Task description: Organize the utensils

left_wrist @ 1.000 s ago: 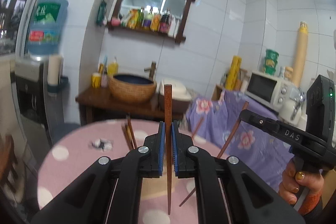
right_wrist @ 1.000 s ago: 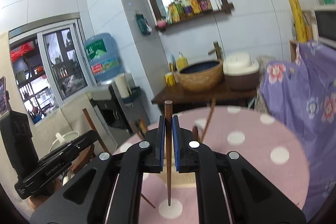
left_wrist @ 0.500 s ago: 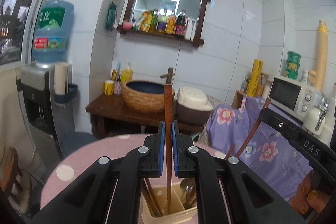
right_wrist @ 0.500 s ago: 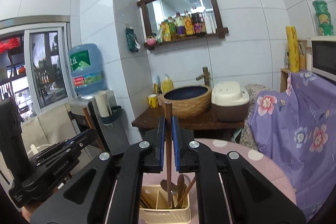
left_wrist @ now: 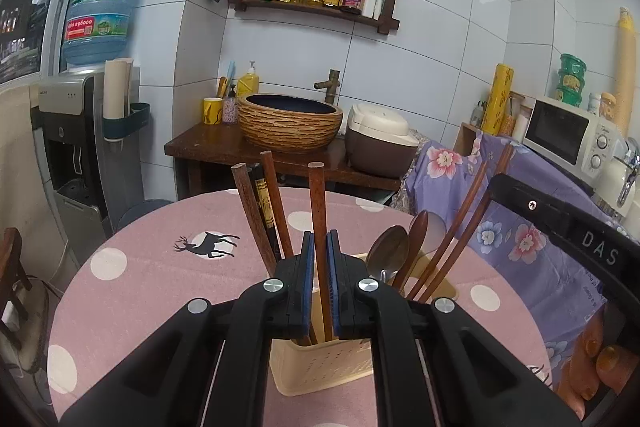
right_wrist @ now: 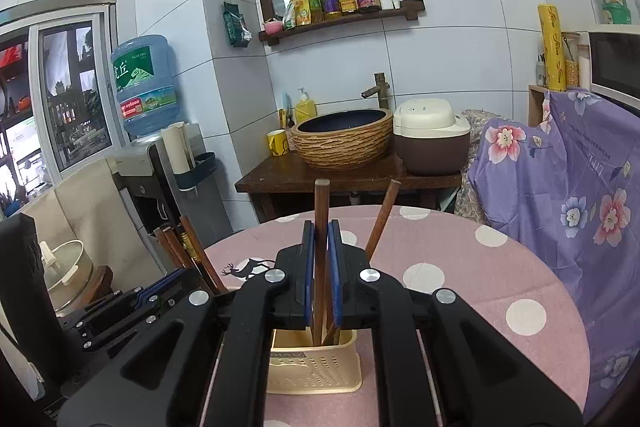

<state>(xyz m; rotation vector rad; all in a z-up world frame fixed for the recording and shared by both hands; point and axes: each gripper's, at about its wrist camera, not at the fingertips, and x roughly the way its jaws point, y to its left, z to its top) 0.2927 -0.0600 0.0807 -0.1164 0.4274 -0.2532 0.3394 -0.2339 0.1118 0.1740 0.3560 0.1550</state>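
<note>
Our left gripper (left_wrist: 320,255) and right gripper (right_wrist: 321,255) each pinch 1 upright chopstick (left_wrist: 318,203) over the holder (left_wrist: 320,363) at 6 o'clock.

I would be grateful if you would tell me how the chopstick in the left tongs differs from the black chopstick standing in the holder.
The held chopstick is reddish-brown and plain; the black chopstick carries a gold band. The held one stands upright, the black one leans left. Both reach into the cream holder.
</note>
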